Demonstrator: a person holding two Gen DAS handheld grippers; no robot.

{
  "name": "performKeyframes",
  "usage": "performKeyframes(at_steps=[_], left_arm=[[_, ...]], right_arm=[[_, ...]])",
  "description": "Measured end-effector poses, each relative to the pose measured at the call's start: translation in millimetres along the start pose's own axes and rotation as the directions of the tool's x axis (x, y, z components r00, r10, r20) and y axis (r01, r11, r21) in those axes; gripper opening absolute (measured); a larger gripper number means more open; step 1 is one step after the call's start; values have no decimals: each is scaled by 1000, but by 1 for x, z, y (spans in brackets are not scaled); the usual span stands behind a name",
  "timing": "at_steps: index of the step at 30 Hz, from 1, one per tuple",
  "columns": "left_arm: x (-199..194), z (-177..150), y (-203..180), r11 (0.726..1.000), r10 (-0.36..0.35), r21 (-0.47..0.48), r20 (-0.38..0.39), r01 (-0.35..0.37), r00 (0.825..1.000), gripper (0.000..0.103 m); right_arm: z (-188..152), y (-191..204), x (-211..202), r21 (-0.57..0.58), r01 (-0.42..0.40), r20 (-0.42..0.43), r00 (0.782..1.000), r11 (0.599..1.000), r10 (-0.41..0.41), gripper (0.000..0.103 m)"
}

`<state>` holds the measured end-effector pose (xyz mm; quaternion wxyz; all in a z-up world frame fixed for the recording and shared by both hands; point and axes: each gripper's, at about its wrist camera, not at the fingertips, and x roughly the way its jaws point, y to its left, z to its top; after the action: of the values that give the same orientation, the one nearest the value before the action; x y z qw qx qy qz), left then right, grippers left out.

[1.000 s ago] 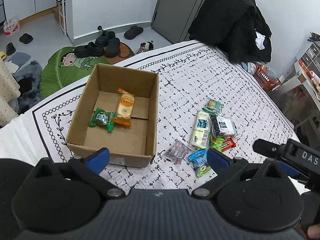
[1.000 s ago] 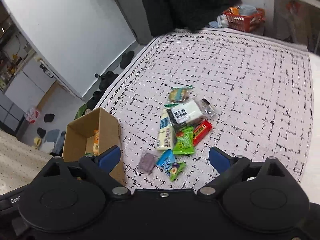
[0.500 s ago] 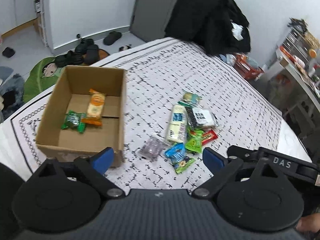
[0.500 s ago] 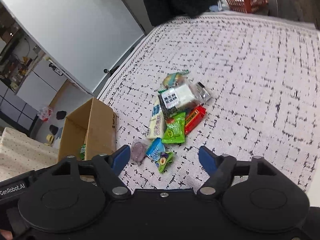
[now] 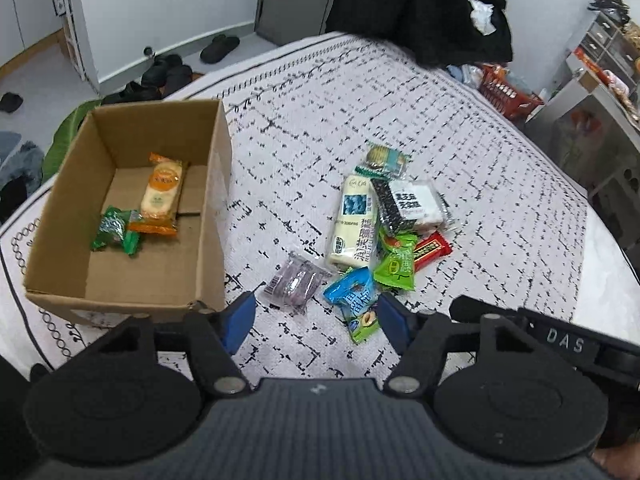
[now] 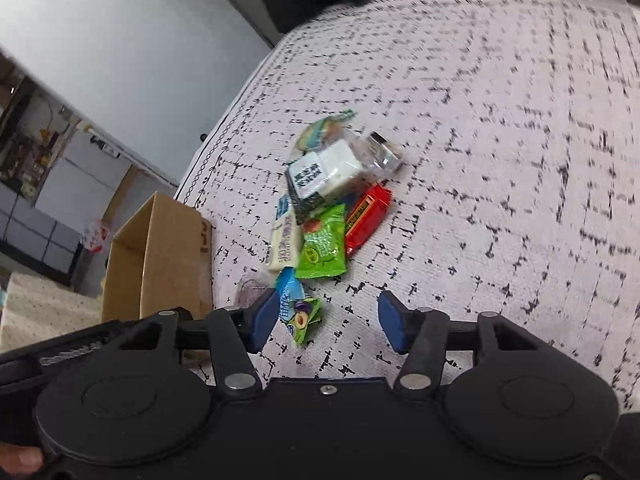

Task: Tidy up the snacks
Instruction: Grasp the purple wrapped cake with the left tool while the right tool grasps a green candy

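Two grippers: left gripper [image 5: 316, 322], right gripper [image 6: 328, 320] parted, closing, empty | crinkly snack packets [image 5: 394, 264] | rectangular cardboard box [image 5: 218, 216]

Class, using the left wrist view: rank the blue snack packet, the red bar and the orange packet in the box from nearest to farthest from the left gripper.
Measured from the left gripper:
1. Blue snack packet, just ahead between the fingertips.
2. Red bar, farther right in the pile.
3. Orange packet, far left inside the cardboard box.
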<state>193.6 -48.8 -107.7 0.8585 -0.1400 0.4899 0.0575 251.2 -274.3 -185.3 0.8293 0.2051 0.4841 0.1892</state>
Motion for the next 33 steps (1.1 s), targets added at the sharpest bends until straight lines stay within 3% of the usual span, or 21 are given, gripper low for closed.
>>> performKeyframes(at_steps=[10, 26, 33], left_arm=[[44, 13, -6, 999, 18, 33, -84, -15, 996, 51], [107, 26, -12, 981, 125, 167, -180, -94, 976, 47], [130, 36, -8, 970, 138, 227, -231, -84, 963, 49]], right_arm=[[7, -12, 21, 48, -41, 24, 999, 998, 40, 54], [15, -23, 72, 112, -39, 12, 999, 993, 38, 54], [19, -18, 84, 50, -41, 20, 999, 998, 40, 54]])
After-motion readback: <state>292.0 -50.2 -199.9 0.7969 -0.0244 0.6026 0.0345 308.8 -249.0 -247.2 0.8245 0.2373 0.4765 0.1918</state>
